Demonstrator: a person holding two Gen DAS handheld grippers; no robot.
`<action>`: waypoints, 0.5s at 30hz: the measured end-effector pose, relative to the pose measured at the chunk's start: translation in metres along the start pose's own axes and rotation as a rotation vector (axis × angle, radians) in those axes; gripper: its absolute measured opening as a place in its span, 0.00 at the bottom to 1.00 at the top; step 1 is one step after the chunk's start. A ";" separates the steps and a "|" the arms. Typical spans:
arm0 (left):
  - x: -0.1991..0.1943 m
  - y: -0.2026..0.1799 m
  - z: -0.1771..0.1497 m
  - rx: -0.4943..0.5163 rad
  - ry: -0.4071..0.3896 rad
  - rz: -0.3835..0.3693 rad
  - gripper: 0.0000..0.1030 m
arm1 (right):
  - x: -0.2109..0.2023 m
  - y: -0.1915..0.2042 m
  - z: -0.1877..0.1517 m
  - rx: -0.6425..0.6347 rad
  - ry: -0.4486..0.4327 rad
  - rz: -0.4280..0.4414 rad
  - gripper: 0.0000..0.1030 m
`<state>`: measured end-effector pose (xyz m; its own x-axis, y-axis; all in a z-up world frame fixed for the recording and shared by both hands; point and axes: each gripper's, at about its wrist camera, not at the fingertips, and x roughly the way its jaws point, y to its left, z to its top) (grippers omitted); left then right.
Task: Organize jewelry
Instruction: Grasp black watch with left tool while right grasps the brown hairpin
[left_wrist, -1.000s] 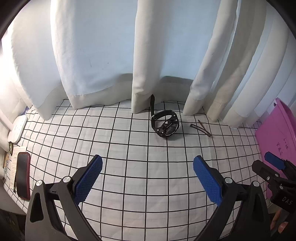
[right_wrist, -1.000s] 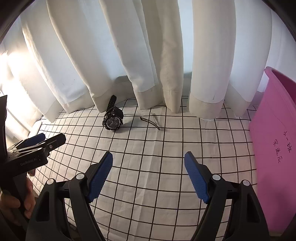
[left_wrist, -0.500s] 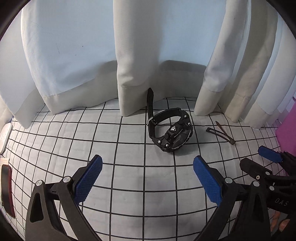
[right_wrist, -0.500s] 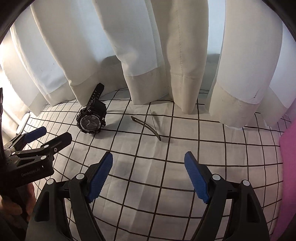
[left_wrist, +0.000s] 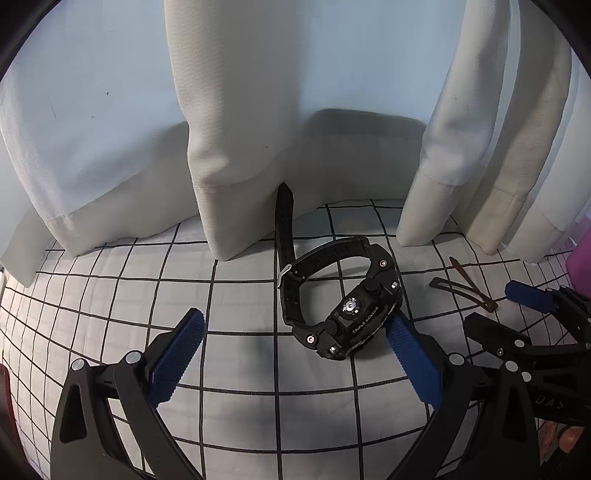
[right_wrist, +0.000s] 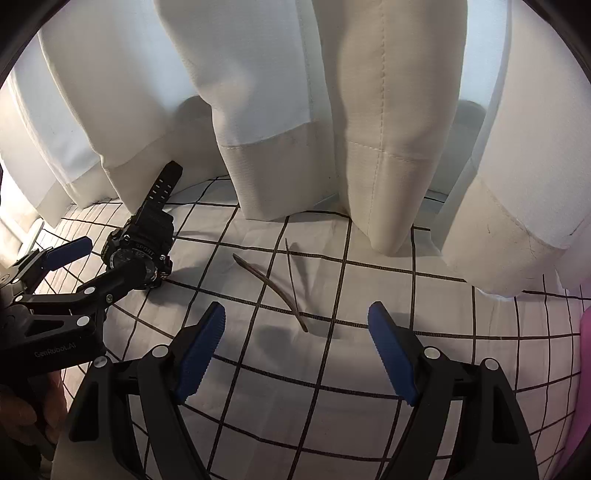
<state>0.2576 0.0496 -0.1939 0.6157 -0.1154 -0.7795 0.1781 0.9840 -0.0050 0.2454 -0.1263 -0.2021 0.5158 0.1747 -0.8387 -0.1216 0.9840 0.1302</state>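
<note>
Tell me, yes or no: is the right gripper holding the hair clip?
No. The right gripper hangs open above the hair clip, which lies on the checked sheet.

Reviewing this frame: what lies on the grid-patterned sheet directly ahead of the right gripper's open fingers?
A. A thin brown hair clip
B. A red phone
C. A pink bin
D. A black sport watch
A. In the right wrist view the thin brown hair clip lies on the sheet just ahead of the open right gripper; the black watch sits off to the side, by the left gripper.
</note>
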 end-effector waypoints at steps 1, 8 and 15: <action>0.003 -0.001 0.001 -0.002 0.006 -0.006 0.94 | 0.003 0.000 0.001 -0.001 0.004 -0.002 0.74; 0.015 -0.003 0.002 -0.004 0.019 -0.022 0.95 | 0.012 0.002 0.011 -0.039 -0.006 -0.032 0.74; 0.027 0.001 0.008 -0.027 0.039 -0.080 0.95 | 0.018 0.008 0.014 -0.086 -0.017 -0.070 0.74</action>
<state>0.2805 0.0469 -0.2103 0.5702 -0.1888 -0.7995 0.2046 0.9752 -0.0843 0.2654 -0.1145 -0.2089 0.5398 0.1073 -0.8349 -0.1571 0.9873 0.0253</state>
